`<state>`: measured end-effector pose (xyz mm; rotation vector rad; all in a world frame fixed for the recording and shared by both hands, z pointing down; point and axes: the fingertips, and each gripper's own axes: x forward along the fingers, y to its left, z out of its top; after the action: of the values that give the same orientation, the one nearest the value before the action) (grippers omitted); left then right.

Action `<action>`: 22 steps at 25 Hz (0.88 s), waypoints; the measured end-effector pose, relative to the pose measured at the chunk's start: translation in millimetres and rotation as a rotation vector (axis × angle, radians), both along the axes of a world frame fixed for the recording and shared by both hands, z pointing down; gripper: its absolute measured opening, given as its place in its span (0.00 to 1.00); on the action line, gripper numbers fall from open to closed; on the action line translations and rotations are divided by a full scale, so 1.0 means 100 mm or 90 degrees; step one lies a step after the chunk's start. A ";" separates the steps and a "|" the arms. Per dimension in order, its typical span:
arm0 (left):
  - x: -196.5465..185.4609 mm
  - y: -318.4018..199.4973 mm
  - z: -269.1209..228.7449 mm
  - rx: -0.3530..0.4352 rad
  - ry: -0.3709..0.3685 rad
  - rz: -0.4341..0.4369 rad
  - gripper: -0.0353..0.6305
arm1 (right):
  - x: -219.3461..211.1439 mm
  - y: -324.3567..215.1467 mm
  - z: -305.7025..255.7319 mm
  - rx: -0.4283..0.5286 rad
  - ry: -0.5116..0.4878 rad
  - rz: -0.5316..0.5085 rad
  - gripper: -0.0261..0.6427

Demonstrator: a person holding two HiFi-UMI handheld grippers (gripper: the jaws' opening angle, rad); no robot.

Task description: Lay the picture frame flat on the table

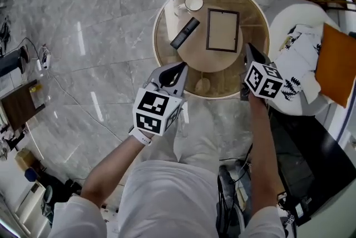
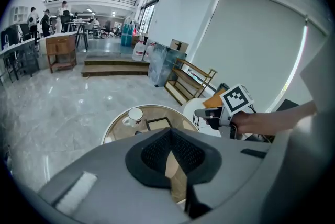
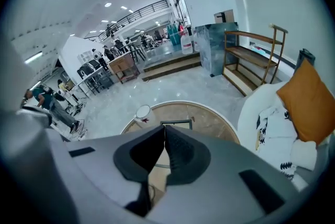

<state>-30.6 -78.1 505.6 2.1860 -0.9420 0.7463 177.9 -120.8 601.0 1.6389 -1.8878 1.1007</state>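
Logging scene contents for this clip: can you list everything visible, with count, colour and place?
round glass-topped wooden table: 1, tan, centre, on grey floor
dark rectangular picture frame: 1, dark brown, flat on table, right of middle
slim black remote control: 1, black, left of the frame
white ceramic cup: 1, white, table's far edge
white armchair: 1, white, right of table
orange cushion: 1, orange, on armchair
left gripper: 1, grey, shut, empty
right gripper: 1, grey, shut, empty

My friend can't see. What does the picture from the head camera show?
A picture frame lies flat on a round table, beside a black remote and a white cup. A person holds the left gripper and right gripper above the table's near edge, jaws shut and empty.
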 end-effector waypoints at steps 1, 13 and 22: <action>-0.02 0.02 -0.12 0.004 0.003 -0.001 0.06 | -0.04 0.06 -0.18 0.004 0.005 -0.006 0.05; -0.26 0.33 -1.41 0.045 0.054 -0.013 0.06 | -0.37 0.82 -2.02 0.075 0.044 -0.057 0.05; -0.31 0.60 -2.07 0.084 0.083 -0.006 0.06 | -0.56 1.35 -2.95 0.134 0.078 -0.082 0.05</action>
<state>-61.4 -18.3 298.1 2.3121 -0.9578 0.5440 121.9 14.2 306.4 1.6256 -2.0528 0.7541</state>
